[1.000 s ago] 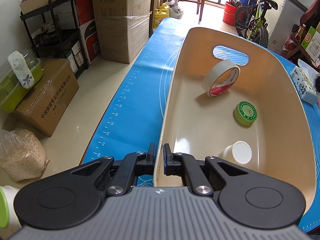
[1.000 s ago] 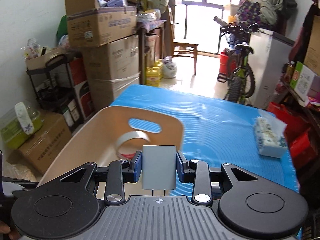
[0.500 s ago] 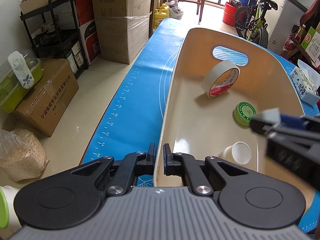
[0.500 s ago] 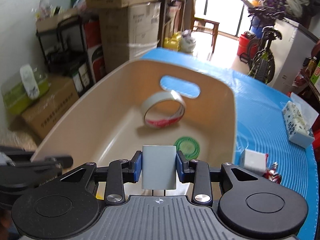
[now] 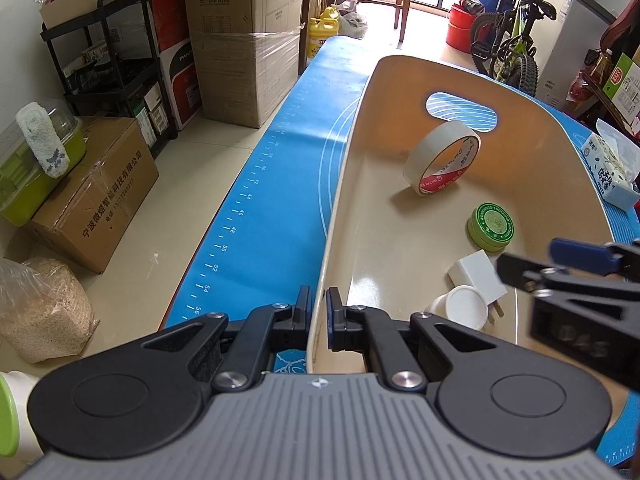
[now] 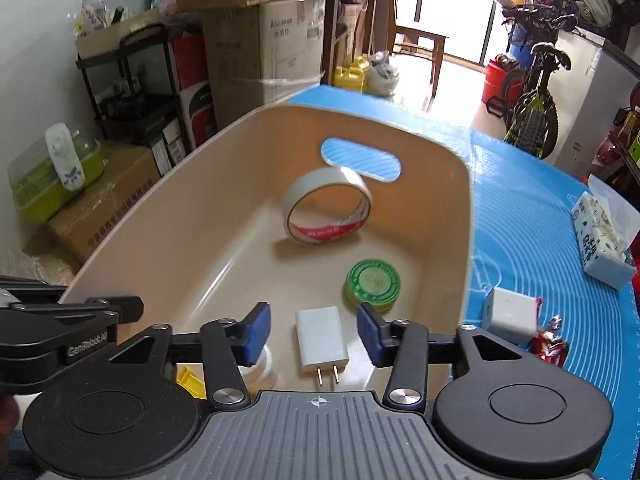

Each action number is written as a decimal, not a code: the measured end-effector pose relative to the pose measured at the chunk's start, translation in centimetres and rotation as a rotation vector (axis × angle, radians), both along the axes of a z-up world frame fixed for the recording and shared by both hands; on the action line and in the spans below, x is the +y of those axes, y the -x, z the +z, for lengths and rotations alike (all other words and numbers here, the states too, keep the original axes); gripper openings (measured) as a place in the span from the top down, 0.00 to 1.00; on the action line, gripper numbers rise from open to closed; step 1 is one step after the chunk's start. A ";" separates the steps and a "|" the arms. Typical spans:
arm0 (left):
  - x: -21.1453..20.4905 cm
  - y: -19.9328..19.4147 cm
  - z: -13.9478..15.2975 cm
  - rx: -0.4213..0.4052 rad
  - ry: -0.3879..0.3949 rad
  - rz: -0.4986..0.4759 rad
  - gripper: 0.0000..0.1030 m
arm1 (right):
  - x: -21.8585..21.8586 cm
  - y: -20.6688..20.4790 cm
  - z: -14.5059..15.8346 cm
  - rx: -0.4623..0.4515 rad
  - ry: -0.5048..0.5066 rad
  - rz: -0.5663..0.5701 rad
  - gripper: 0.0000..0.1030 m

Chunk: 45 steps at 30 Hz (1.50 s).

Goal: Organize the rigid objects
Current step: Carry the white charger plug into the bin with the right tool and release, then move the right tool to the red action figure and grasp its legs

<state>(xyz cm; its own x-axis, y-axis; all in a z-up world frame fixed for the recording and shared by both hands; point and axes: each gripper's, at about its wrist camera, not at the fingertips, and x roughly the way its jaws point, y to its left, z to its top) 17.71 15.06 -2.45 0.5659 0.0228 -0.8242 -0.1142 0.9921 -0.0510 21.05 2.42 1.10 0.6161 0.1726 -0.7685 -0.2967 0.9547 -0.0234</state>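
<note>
A beige bin (image 5: 360, 128) (image 6: 192, 184) stands on the blue mat. Inside lie a tape roll (image 5: 442, 158) (image 6: 326, 204), a green round tin (image 5: 491, 227) (image 6: 373, 285), a white jar (image 5: 464, 307) and a white plug adapter (image 5: 478, 274) (image 6: 321, 340). My left gripper (image 5: 318, 316) is shut on the bin's near rim. My right gripper (image 6: 314, 334) is open above the bin, with the adapter lying loose between and below its pads. It also shows at the right of the left wrist view (image 5: 560, 264).
On the mat right of the bin lie a white box (image 6: 509, 315), a small red toy (image 6: 548, 350) and a tissue pack (image 6: 600, 240) (image 5: 610, 172). Cardboard boxes (image 5: 244, 40), a black shelf cart (image 5: 112, 64) and a bicycle (image 5: 508, 40) stand around the table.
My right gripper moved over the bin, lowered, and opened. The white adapter it held now lies in the bin beside the white jar. My left gripper has stayed on the rim.
</note>
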 end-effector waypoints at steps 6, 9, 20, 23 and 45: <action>0.0 0.0 0.0 0.000 0.001 0.000 0.92 | -3.4 1.0 2.5 -0.071 -0.010 -0.029 0.36; 0.0 0.0 0.0 0.000 0.000 0.000 0.92 | -5.9 1.3 3.2 -0.091 -0.018 -0.065 0.35; 0.2 0.0 0.1 0.000 -0.002 0.001 0.92 | -16.5 1.7 1.4 -0.084 0.044 -0.279 0.34; 0.1 0.0 0.2 0.000 -0.004 0.001 0.92 | -18.6 1.6 0.2 -0.070 0.036 -0.324 0.34; 0.1 0.0 0.3 0.000 -0.010 0.000 0.92 | -20.2 -0.7 -7.1 0.077 0.069 -0.298 0.36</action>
<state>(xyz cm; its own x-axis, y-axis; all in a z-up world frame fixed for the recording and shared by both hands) 17.70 15.15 -2.20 0.5659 0.0307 -0.8239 -0.1142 0.9926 -0.0415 21.72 -17.77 -6.01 0.5716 -0.0614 -0.8183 -0.0073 0.9968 -0.0798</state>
